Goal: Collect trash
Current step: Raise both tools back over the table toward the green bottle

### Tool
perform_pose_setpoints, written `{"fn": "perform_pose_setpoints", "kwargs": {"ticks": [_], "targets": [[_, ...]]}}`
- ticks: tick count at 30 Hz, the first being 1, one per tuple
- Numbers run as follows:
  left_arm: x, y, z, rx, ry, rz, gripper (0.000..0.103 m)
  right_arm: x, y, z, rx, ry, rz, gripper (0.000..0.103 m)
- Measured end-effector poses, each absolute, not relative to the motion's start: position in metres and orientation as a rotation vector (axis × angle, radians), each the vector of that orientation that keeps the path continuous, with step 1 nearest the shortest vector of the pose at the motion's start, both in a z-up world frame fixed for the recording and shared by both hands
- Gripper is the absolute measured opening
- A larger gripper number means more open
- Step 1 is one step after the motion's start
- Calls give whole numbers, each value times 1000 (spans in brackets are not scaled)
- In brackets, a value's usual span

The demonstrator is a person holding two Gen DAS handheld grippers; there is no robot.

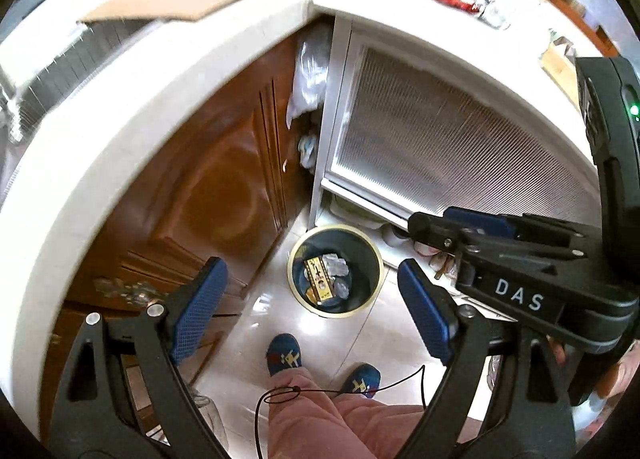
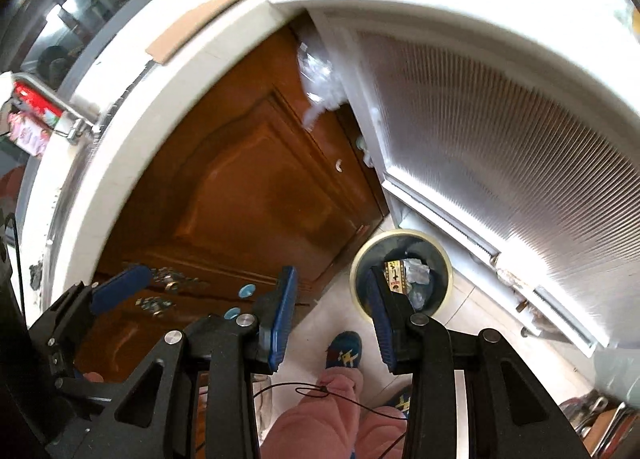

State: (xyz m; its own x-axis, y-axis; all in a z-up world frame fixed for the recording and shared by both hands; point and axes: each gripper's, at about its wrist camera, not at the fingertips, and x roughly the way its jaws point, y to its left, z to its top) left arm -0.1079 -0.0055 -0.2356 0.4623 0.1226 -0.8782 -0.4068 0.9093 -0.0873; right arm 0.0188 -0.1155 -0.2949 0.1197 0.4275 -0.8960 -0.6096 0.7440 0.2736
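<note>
Both claws hang empty above the floor: the left claw (image 1: 312, 311) spread wide, the right claw (image 2: 332, 311) partly parted. Collected trash (image 1: 326, 279) lies in the bin (image 1: 374, 283) near the cabinet corner. Risk: more litter on the worktop (image 1: 132, 99) could drop short of the bin.

Home kitchen corner: white countertop (image 1: 132, 107) above a brown wooden cabinet door (image 1: 224, 195), tiled floor (image 1: 248, 355), waste bin (image 1: 335, 270), and probably a sink (image 1: 48, 71).

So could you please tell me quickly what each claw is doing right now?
Left claw: open, holding nothing.
Right claw: open, holding nothing.
</note>
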Motion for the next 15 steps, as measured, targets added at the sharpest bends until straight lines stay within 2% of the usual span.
{"fn": "perform_pose_setpoints", "kwargs": {"ticks": [15], "targets": [[-120, 17, -122, -311, 914, 329, 85, -5, -143, -149, -180, 1015, 781, 36]]}}
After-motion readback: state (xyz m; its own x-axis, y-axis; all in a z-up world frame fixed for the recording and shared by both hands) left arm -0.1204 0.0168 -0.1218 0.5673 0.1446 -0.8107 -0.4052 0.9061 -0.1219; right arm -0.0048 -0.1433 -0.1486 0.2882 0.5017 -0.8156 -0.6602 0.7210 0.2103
